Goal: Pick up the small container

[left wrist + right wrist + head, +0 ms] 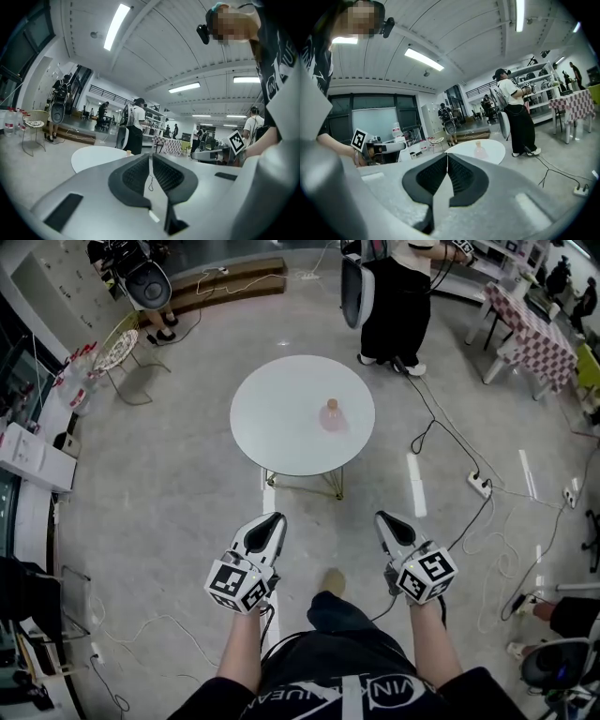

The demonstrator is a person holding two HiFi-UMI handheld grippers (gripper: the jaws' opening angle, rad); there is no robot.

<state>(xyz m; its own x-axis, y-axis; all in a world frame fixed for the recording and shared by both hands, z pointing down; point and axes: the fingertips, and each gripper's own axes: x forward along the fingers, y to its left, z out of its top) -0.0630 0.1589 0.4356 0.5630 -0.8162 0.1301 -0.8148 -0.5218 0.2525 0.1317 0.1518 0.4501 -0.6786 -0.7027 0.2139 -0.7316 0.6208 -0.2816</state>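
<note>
The small container (332,415) stands on the desk (281,432), right of its middle and well in from the rim. The desk sits on the floor (169,521), and both tools are held side by side short of its near edge, well apart from it. The left tool (271,519) is before the desk's middle, and the right tool (383,518) is just past its right rim. Behind the desk stands another person (398,306). A power strip (480,485) lies on the floor to the desk's right, and a chair (117,351) stands off to its far left.

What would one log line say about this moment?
left claw: shut, empty | right claw: shut, empty | small container: on round table, untouched
</note>
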